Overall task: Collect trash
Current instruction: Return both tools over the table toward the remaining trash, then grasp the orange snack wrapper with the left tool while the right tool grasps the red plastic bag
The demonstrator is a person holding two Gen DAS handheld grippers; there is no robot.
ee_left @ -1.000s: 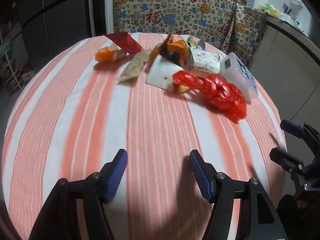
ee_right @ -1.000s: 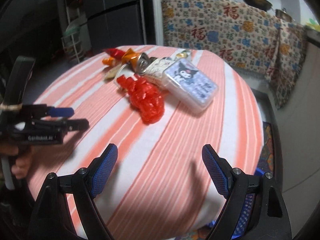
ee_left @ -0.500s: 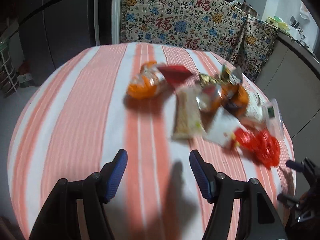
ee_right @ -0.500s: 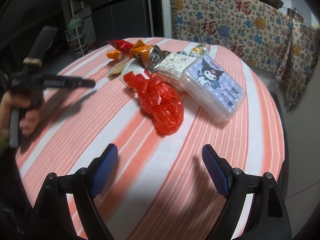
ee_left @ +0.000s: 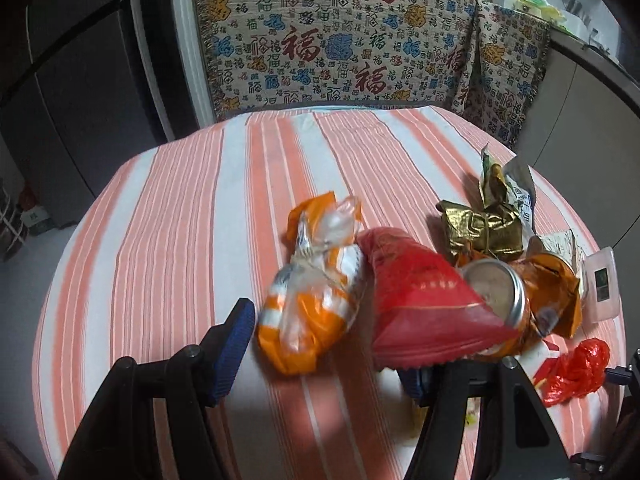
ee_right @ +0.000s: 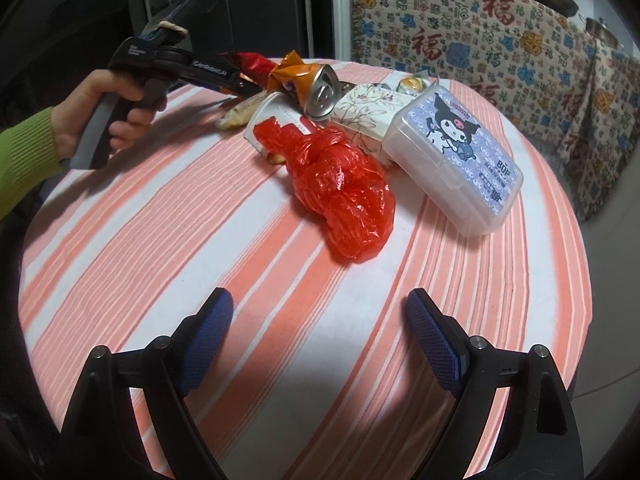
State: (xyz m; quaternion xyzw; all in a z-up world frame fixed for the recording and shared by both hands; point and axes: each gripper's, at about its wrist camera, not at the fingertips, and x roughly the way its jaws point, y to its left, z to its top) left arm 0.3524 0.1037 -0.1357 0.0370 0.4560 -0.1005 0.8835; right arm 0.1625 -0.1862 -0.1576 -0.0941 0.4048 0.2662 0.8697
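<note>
The left hand-held gripper [ee_left: 324,344] is seen with its jaws parted and nothing clamped: in the left wrist view an orange snack wrapper [ee_left: 312,304] lies between the blue pads, close to the left one but not visibly pressed, while the right pad is partly hidden under a red foil packet [ee_left: 424,304]. The step in hand is judged to be a first pick from the trash pile. It would be done well if the jaws were centred on the orange wrapper alone, lowered until the pads straddle its bulk, and closed gently so that the crinkled film is caught rather than pushed away; the red packet, which touches it, should be kept out of the bite.

The wrapper's long axis runs from lower centre toward the upper middle of that view, roughly along the gripper's pointing line, its twisted clear end pointing away.

The right hand-held gripper [ee_right: 320,340] is held wide open and empty over the striped table [ee_right: 160,240]; its jaws have just been widened further. Ahead of it, at frame centre, a knotted red plastic bag [ee_right: 344,192] lies lengthwise from upper left to lower right, beside a plastic box [ee_right: 452,160] and a crushed can [ee_right: 324,92].
</note>
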